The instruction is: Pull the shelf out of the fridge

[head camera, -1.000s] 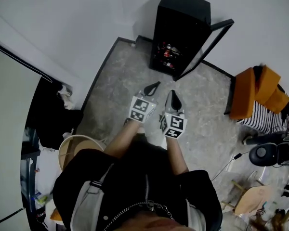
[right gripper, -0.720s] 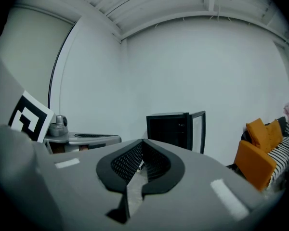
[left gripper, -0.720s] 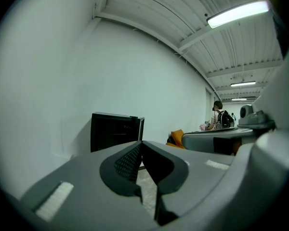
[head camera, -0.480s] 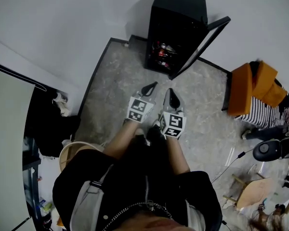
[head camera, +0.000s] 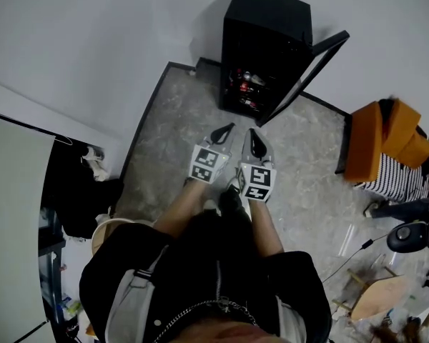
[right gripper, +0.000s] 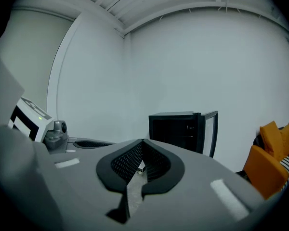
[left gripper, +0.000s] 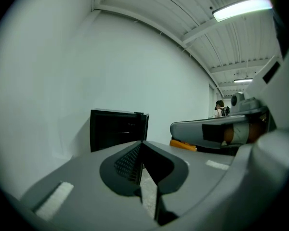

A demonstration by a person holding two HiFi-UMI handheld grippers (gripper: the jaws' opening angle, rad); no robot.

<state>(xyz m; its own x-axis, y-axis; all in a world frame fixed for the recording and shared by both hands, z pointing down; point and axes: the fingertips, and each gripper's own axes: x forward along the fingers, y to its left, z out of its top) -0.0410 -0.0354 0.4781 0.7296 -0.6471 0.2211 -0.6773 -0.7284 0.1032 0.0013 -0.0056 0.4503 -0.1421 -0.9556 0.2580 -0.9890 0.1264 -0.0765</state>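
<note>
A black mini fridge (head camera: 266, 45) stands against the white wall with its glass door (head camera: 309, 73) swung open to the right. Inside, shelves (head camera: 245, 90) carry cans; I cannot tell one shelf from another at this distance. My left gripper (head camera: 226, 128) and right gripper (head camera: 256, 138) are held side by side over the stone floor, both shut and empty, pointing at the fridge from some way off. The left gripper view shows the fridge (left gripper: 116, 129) far beyond its closed tips (left gripper: 141, 144). In the right gripper view the fridge (right gripper: 179, 128) and its door (right gripper: 211, 131) lie ahead of the closed tips (right gripper: 142, 143).
An orange chair (head camera: 381, 138) with striped cloth (head camera: 402, 181) stands right of the fridge. A round wooden stool (head camera: 109, 227) and dark bags (head camera: 79, 191) are at the left. A cable (head camera: 347, 254) and wooden pieces lie on the floor at the lower right.
Both grippers, still shut and side by side, have moved forward with the person. The fridge sits slightly nearer to their tips.
</note>
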